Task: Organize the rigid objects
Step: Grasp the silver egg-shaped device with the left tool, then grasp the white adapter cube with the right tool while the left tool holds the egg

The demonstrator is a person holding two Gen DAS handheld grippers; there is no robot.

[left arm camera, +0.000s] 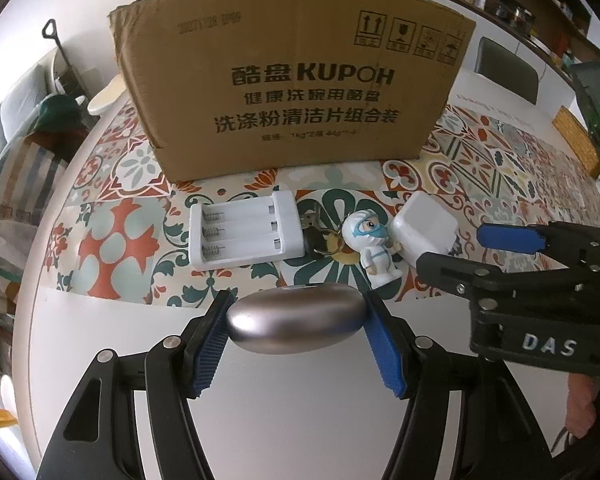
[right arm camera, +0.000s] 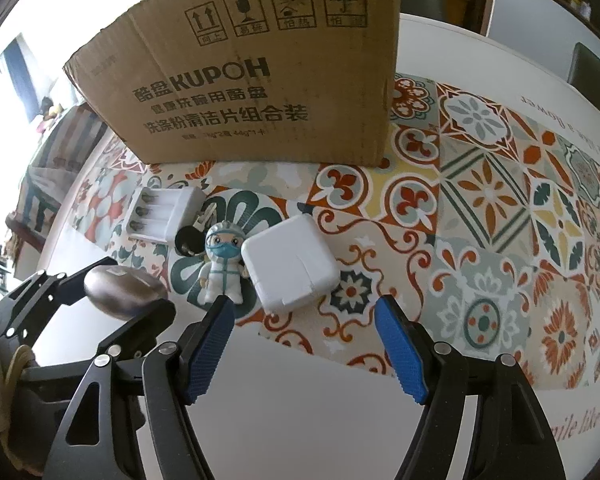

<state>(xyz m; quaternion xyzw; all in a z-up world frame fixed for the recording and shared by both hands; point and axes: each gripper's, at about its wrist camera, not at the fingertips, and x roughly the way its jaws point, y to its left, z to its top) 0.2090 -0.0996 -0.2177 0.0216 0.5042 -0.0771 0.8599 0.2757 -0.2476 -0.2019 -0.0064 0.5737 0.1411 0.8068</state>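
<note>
My left gripper (left arm camera: 296,322) is shut on a silver oval case (left arm camera: 296,318), held just above the white table edge; the case also shows in the right wrist view (right arm camera: 124,290). Beyond it lie a white battery holder (left arm camera: 246,234), a black USB key (left arm camera: 312,232), a white masked figurine (left arm camera: 374,248) and a white power adapter (left arm camera: 424,226). My right gripper (right arm camera: 304,338) is open and empty, just short of the adapter (right arm camera: 290,266) and the figurine (right arm camera: 222,268). A KUPOH cardboard box (left arm camera: 296,92) stands behind them.
A patterned mat (right arm camera: 480,216) covers the white table (right arm camera: 300,420). The right gripper's body (left arm camera: 540,288) reaches in from the right of the left wrist view. A striped sofa (left arm camera: 20,172) lies off the table's left. A dark chair (left arm camera: 506,68) stands at the far side.
</note>
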